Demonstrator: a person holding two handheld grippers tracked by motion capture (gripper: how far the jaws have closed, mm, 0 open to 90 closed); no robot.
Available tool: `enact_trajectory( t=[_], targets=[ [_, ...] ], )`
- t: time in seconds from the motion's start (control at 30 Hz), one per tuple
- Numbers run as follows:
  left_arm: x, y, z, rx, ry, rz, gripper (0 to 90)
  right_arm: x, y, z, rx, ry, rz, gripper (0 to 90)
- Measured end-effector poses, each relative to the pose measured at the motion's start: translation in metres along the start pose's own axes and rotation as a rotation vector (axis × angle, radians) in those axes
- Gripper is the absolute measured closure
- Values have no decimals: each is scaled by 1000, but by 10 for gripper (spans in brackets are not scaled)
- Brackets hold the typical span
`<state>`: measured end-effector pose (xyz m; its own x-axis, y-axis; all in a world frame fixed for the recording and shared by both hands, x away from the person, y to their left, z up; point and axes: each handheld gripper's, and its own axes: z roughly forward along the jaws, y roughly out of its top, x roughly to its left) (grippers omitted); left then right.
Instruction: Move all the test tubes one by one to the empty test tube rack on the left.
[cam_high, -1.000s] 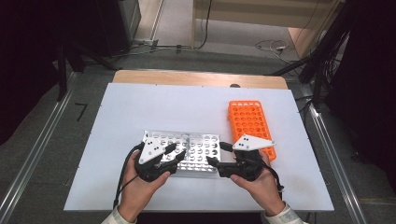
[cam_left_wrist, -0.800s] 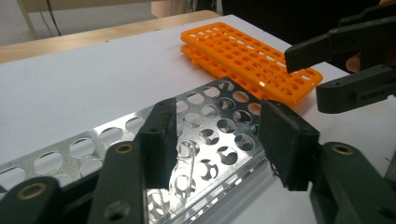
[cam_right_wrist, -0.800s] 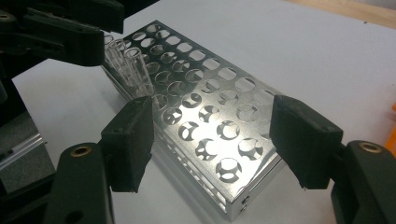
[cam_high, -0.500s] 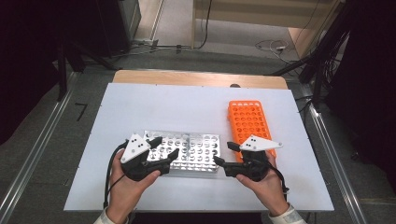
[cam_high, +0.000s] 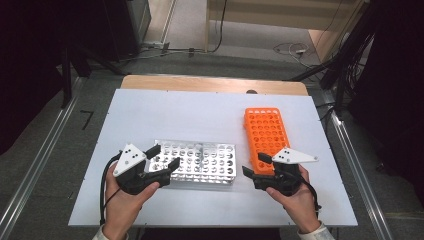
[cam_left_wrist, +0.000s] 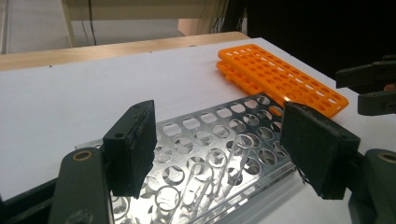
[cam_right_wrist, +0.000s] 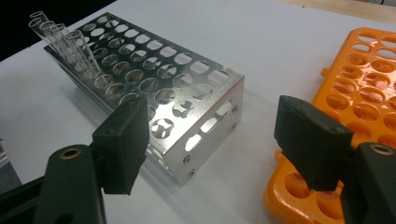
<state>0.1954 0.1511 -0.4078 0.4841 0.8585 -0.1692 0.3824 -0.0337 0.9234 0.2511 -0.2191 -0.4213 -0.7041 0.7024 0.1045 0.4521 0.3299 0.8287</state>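
Observation:
A silver metal tube rack (cam_high: 200, 162) lies on the white table (cam_high: 190, 115), with a few clear glass tubes (cam_right_wrist: 51, 32) standing at one end. To its right lies an orange plastic rack (cam_high: 267, 131). My left gripper (cam_high: 164, 156) hovers at the metal rack's left end (cam_left_wrist: 210, 140). Its jaws have just been opening and press on nothing, with the rack's corner below the gap. My right gripper (cam_high: 256, 165) sits just off the metal rack's right end (cam_right_wrist: 205, 126), beside the orange rack (cam_right_wrist: 364, 93). Its jaws have also just been opening and nothing is between them.
A wooden strip (cam_high: 210, 84) runs along the table's far edge. Cables (cam_high: 292, 49) lie on the floor beyond. Dark equipment stands at both sides. The other hand's gripper (cam_left_wrist: 373, 88) shows at the right of the left gripper view.
Both grippers have drawn outward from the ends of the metal rack, left to the left and right to the right. The left jaws stand much wider than a second ago. The rack stayed put.

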Motion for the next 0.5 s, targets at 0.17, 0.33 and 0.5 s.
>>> enact_trajectory(
  t=[0.17,0.33,0.5],
  targets=[
    [2,0,-3,-6,16,-1,267,-3,-1,-3,-6,-11,7,250],
    [7,-2,-6,-5,28,-7,266,-6,-3,-7,-7,-20,12,248],
    [10,-3,-10,-9,40,-8,262,-11,-4,-10,-14,-31,19,246]
  ],
)
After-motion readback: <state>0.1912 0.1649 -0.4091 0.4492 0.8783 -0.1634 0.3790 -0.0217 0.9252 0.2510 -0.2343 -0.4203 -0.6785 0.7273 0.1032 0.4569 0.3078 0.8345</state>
